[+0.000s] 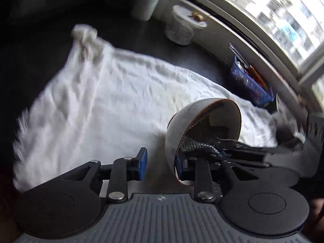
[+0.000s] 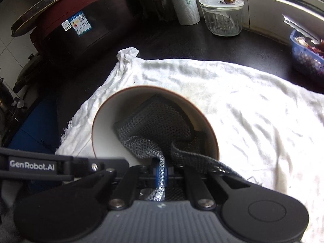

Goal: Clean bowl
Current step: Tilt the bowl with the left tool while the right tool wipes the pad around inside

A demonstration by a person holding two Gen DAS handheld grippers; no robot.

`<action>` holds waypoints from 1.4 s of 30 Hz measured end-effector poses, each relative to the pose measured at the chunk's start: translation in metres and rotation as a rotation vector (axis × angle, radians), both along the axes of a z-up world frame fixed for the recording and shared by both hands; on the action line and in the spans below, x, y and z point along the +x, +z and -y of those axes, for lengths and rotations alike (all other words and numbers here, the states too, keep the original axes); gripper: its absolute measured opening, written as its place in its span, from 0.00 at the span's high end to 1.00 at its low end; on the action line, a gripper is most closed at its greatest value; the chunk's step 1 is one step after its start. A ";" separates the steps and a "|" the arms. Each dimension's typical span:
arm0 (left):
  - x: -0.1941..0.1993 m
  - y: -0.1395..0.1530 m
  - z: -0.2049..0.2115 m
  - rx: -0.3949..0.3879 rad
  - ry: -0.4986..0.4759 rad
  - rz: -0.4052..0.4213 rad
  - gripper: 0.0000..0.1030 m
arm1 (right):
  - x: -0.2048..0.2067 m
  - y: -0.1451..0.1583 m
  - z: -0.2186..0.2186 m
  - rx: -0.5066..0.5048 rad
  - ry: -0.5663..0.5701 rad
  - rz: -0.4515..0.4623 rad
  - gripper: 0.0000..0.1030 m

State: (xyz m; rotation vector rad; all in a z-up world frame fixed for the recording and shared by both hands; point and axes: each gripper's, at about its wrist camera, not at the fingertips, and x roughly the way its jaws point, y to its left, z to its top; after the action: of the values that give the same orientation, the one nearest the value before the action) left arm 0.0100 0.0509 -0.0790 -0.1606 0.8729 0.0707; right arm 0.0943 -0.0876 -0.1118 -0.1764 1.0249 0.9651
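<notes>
Left hand-held gripper (image 1: 160,167): standing open, bowl (image 1: 202,129) rim between pads, unclamped | Right hand-held gripper (image 2: 161,175): gripping mesh scrubber (image 2: 156,125) inside bowl | Bowl: lying tilted on white towel (image 2: 243,101), table (image 2: 202,40).

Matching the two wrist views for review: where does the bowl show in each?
Left wrist: bowl lower right of centre, tipped on its side, rim between the open left gripper fingers.
Right wrist: bowl centre-left, mesh scrubbing cloth inside.
Shared landmark: lidded glass jar by the window sill.
</notes>
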 end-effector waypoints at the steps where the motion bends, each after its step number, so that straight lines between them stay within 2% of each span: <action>1: 0.002 0.004 0.011 0.115 -0.067 0.021 0.72 | 0.000 0.001 0.000 -0.003 0.006 0.013 0.96; 2: 0.002 0.004 0.020 0.194 -0.145 0.020 0.84 | 0.000 0.001 0.000 -0.006 0.010 0.023 0.96; 3: 0.003 0.005 0.023 0.215 -0.176 0.016 0.89 | -0.001 0.003 0.000 -0.012 0.015 0.042 0.96; 4: 0.004 0.006 0.025 0.232 -0.204 0.011 0.89 | -0.002 0.005 -0.001 -0.024 0.023 0.072 0.96; 6: 0.005 0.008 0.022 0.202 -0.202 -0.001 0.91 | -0.002 0.009 0.000 -0.034 0.030 0.100 0.96; 10: 0.006 0.010 0.000 -0.035 -0.074 -0.027 0.93 | 0.001 0.018 0.004 -0.037 0.027 0.147 0.96; 12: 0.002 0.003 -0.015 -0.191 0.019 -0.051 0.92 | 0.002 0.022 0.003 -0.037 0.022 0.164 0.96; 15: -0.004 -0.011 -0.032 -0.382 0.126 -0.073 0.92 | 0.005 0.018 0.000 -0.034 0.014 0.149 0.97; 16: -0.009 -0.019 -0.039 -0.480 0.177 -0.070 0.91 | 0.007 0.014 -0.001 -0.033 0.006 0.131 0.97; 20: -0.016 -0.034 -0.045 -0.638 0.258 -0.093 0.90 | 0.016 -0.002 0.001 0.008 -0.042 0.000 0.97; 22: -0.018 -0.041 -0.048 -0.704 0.298 -0.108 0.90 | 0.016 -0.004 0.000 0.019 -0.051 -0.030 0.97; 24: -0.022 -0.050 -0.052 -0.802 0.353 -0.131 0.90 | 0.015 -0.007 -0.001 0.031 -0.059 -0.070 0.97; 27: -0.026 -0.058 -0.055 -0.900 0.405 -0.153 0.91 | 0.012 -0.008 -0.002 0.038 -0.055 -0.110 0.95; 30: -0.029 -0.060 -0.057 -0.959 0.431 -0.163 0.91 | 0.010 -0.007 -0.001 0.059 -0.045 -0.165 0.92; 32: -0.029 -0.060 -0.057 -0.967 0.425 -0.157 0.91 | 0.011 -0.005 0.002 0.073 -0.051 -0.188 0.92; 34: -0.028 -0.055 -0.058 -0.942 0.406 -0.141 0.91 | 0.014 -0.004 0.006 0.088 -0.063 -0.211 0.92; 37: -0.019 -0.035 -0.055 -0.717 0.325 -0.105 0.87 | 0.014 0.004 0.008 0.072 -0.049 -0.129 0.92; 38: -0.013 -0.027 -0.052 -0.613 0.293 -0.106 0.74 | 0.015 0.005 0.008 0.070 -0.048 -0.112 0.92; 39: -0.007 -0.019 -0.050 -0.514 0.262 -0.106 0.67 | 0.016 0.006 0.007 0.065 -0.044 -0.093 0.93; 42: 0.010 -0.002 -0.043 -0.307 0.168 -0.088 0.65 | 0.017 0.008 0.004 0.038 -0.032 -0.035 0.93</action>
State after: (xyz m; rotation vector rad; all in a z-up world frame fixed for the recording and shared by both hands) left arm 0.0195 0.0940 -0.0809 -0.5221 0.9541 0.1011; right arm 0.1117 -0.0915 -0.1043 -0.1115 1.0377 0.9609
